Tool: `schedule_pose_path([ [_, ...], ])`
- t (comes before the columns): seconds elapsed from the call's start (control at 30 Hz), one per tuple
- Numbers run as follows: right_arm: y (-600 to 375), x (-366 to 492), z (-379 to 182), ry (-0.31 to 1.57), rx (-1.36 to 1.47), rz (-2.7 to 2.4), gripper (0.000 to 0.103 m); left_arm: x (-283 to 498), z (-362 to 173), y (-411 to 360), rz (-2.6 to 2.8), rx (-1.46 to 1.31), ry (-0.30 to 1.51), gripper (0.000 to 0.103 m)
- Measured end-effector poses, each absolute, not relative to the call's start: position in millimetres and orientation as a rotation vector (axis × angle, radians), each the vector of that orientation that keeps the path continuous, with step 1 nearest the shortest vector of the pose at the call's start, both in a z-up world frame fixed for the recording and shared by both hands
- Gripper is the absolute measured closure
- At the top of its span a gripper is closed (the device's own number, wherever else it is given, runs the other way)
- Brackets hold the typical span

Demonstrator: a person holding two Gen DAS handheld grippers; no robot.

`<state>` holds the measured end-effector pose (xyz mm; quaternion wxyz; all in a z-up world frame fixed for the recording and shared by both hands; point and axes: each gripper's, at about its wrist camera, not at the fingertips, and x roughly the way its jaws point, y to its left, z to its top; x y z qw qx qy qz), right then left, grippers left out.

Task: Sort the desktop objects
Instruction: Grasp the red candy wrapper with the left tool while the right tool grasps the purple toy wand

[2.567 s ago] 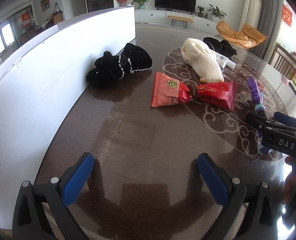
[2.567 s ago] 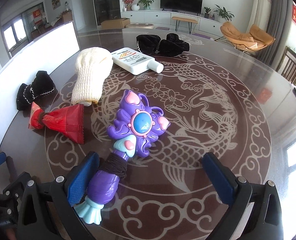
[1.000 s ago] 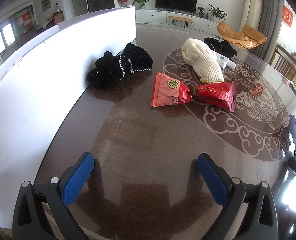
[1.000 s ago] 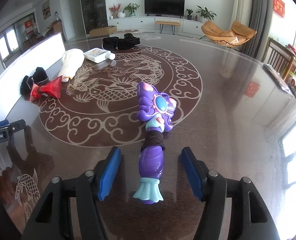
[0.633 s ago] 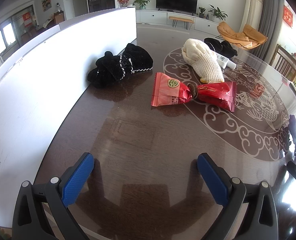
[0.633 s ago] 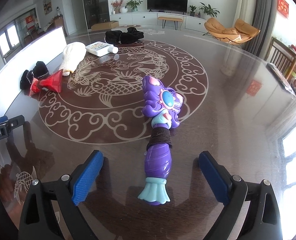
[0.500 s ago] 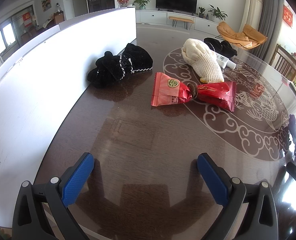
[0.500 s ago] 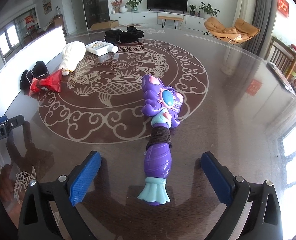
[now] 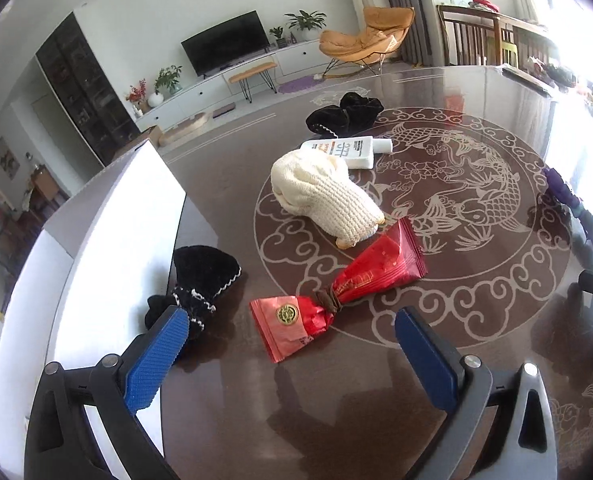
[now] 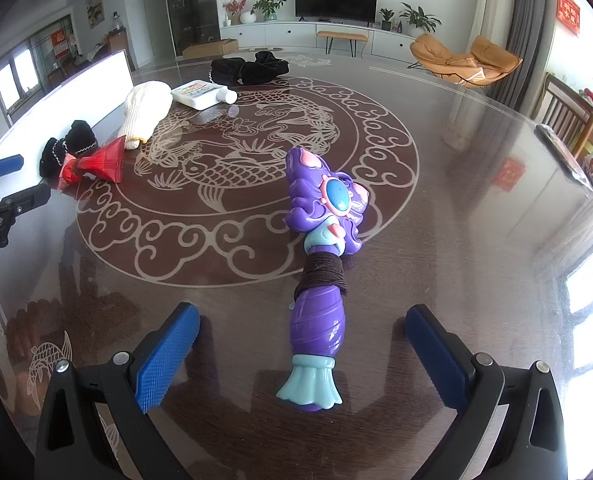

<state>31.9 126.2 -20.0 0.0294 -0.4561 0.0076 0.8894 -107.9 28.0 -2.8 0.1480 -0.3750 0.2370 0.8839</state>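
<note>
On the desk (image 10: 476, 184), a purple toy wand (image 10: 320, 280) lies flat between the spread jaws of the right gripper (image 10: 302, 356), untouched by either pad. The left gripper (image 9: 292, 344) is also held wide open and empty, aimed at the red snack packet (image 9: 336, 300), which seems to be the next pick. The packet is best approached at its tied waist, the pads being lowered around it squarely so that the black pouch (image 9: 200, 280) beside it is not caught.
</note>
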Motion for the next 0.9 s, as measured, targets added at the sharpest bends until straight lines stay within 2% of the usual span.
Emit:
schedule_pose_path([
  [0.13,126.2,31.8,-20.0,0.023,-1.406,2.743,0.000,-137.7,-10.9,45.1,2.455,-1.099,0.612,0.000],
  [0.27,126.4,31.8,-20.1,0.023,-1.407,2.743,0.000,-150.9,-36.4,46.4,2.339,-1.261,0.538,0.000],
  [0.43,126.2,31.8,-20.2,0.024,-1.407,2.743,0.000,-127.7,-36.6,24.1,2.137,-1.299,0.281,0.000],
  [0.53,126.2,31.7,-20.2,0.023,-1.407,2.743,0.000,-121.3,-32.7,17.2,2.227,-1.288,0.338,0.000],
  [0.67,126.3,31.6,-20.3,0.023,-1.407,2.744,0.000,-135.5,-32.7,2.3,2.302,-1.346,0.189,0.000],
  [0.73,126.3,31.5,-20.3,0.023,-1.407,2.743,0.000,-138.4,-34.3,5.6,2.310,-1.365,0.178,0.031],
  [0.77,126.4,31.6,-20.4,0.022,-1.407,2.743,0.000,-137.9,-33.5,10.4,2.362,-1.357,0.244,0.058],
  [0.8,126.4,31.5,-20.3,0.023,-1.407,2.744,0.000,-138.0,-33.4,12.7,2.364,-1.368,0.274,0.077],
  [0.9,126.7,31.7,-20.1,0.027,-1.406,2.747,0.000,-129.5,-29.8,15.6,2.363,-1.386,0.243,0.079],
])
